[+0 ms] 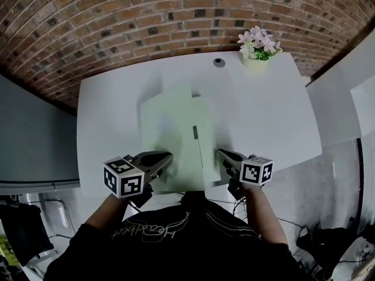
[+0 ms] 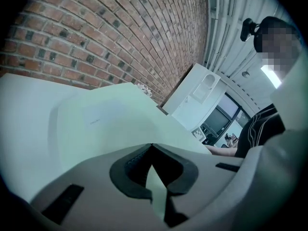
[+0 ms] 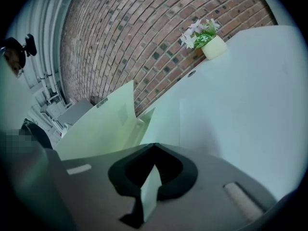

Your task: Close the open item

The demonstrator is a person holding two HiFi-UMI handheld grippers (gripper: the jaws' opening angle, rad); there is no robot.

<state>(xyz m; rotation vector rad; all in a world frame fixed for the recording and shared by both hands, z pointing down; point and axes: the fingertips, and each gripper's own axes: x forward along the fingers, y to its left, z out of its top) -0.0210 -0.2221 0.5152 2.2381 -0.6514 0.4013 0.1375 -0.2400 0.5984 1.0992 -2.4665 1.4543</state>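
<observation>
Item: pale green folder (image 1: 173,133), open, on the white worktop (image 1: 263,116), from its middle to the near edge. A small dark tab (image 1: 195,132) sits near its centre fold.

Left gripper (image 1: 163,158): at the folder's near left corner. Jaws pressed together on a thin green edge of the folder. The left gripper view shows the leaf (image 2: 110,114) spreading ahead of them.

Right gripper (image 1: 221,153): at the folder's near right side. Jaws likewise pinch a thin green edge. In the right gripper view the opposite leaf (image 3: 103,124) stands tilted up off the worktop.

Also present: flower pot (image 1: 256,61) at the far right of the worktop, round fitting (image 1: 219,62) just beside it, and a brick wall (image 1: 146,16) behind.
</observation>
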